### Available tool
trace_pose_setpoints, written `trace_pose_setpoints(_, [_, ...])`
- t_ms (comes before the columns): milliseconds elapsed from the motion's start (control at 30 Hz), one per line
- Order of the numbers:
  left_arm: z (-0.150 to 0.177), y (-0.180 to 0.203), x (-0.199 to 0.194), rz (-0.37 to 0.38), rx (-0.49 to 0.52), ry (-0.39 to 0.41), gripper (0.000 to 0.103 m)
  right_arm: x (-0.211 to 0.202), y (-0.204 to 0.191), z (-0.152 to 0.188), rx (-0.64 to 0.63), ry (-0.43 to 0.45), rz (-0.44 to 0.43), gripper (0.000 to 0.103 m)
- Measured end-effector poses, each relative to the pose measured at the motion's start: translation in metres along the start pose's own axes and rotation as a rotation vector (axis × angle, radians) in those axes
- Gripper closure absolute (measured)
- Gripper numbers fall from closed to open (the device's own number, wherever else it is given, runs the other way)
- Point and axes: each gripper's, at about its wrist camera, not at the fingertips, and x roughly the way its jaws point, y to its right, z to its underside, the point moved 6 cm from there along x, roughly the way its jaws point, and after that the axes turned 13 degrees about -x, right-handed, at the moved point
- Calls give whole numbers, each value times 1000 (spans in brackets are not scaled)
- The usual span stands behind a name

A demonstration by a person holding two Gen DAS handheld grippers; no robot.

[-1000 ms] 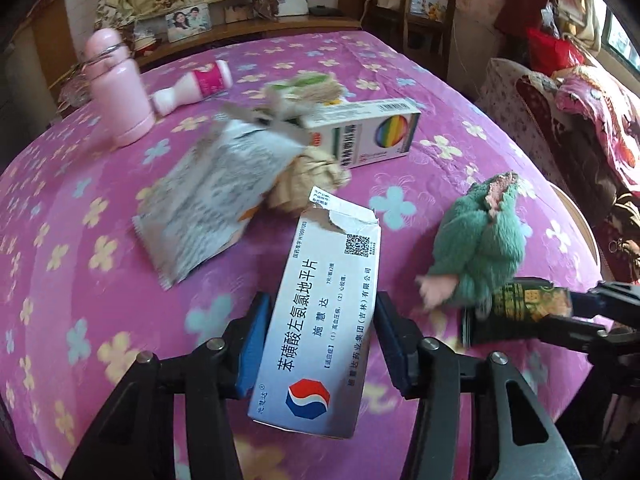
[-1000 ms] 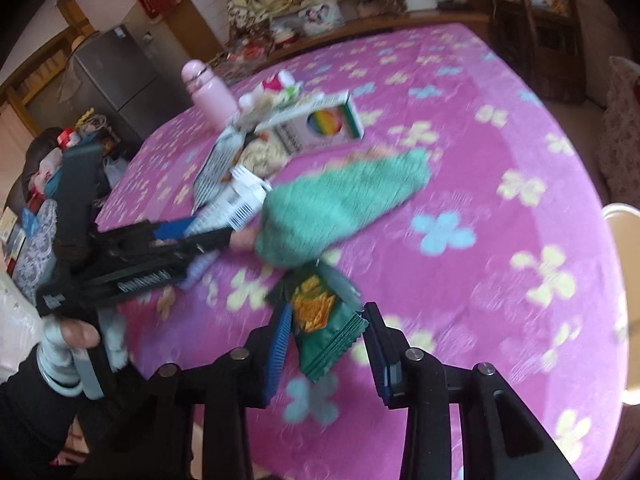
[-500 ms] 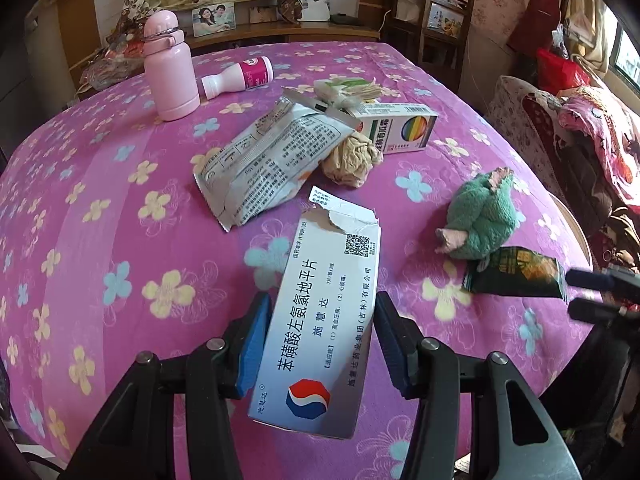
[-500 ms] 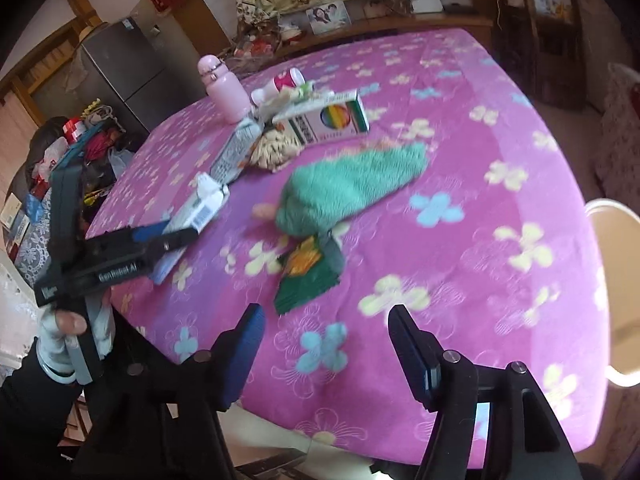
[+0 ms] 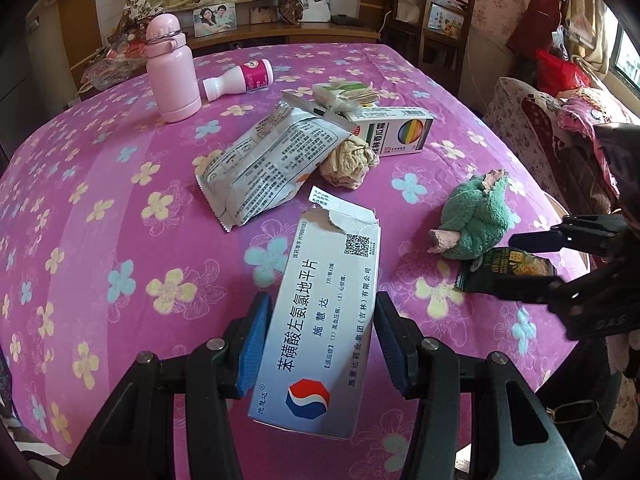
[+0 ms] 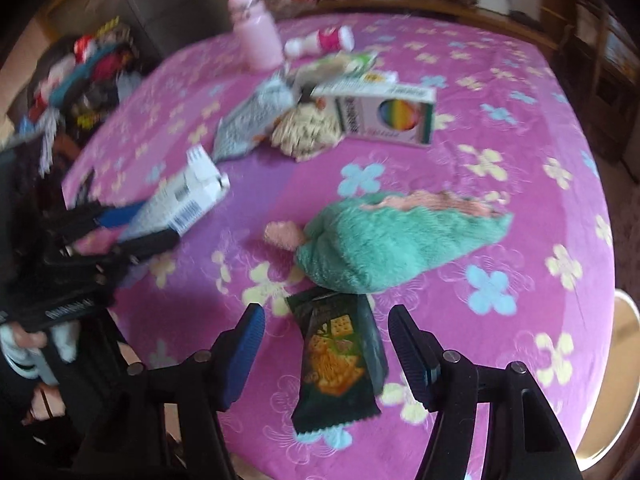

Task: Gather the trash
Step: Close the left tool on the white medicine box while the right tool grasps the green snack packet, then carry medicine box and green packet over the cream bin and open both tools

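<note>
One wide table [image 5: 120, 208], draped in a magenta cloth printed with yellow and blue flowers, fills both views and bears everything else. Largest on it is a grey printed foil bag [image 5: 268, 168], lying flat near the middle with its torn top toward the far side. Just beside that bag sits a white carton with a rainbow circle [image 5: 396, 130], and a crumpled beige paper wad [image 5: 348, 160] is wedged between the two, touching both. Behind the carton lies a small heap of pale wrappers [image 5: 348, 94]. A green plush toy [image 6: 392, 244] with pink trim lies near the table's edge, its lower side overlapping the top of a dark green cracker packet [image 6: 340, 356]. That packet rests flat on the cloth between the two fingers of the right gripper [image 6: 326, 348], whose blue pads stand clear of it on either side, so the claw is released. The left gripper [image 5: 320, 344] is clenched on a torn white medicine box [image 5: 324, 320] with Chinese print and a red and blue logo, held above the cloth with its ripped end pointing away. At the far side a pink flask [image 5: 172, 68] stands upright, with a small white and pink bottle [image 5: 240, 80] lying on its side just beside it.
</note>
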Motion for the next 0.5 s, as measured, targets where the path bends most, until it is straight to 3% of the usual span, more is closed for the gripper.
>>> trace_pose_setpoints(67, [1, -1, 0, 1, -4, -2, 49, 7, -3, 4, -31, -20, 17, 36])
trace_pose_setpoints(133, [2, -1, 2, 1, -7, -6, 49, 11, -5, 7, -41, -16, 35, 69])
trace_pose_setpoints(233, [3, 0, 4, 7, -14, -11, 49, 6, -6, 16, -29, 40, 41, 73])
trace_pose_setpoints(500, [-3, 19, -9, 54, -19, 12, 49, -33, -3, 48, 53, 170, 39, 74])
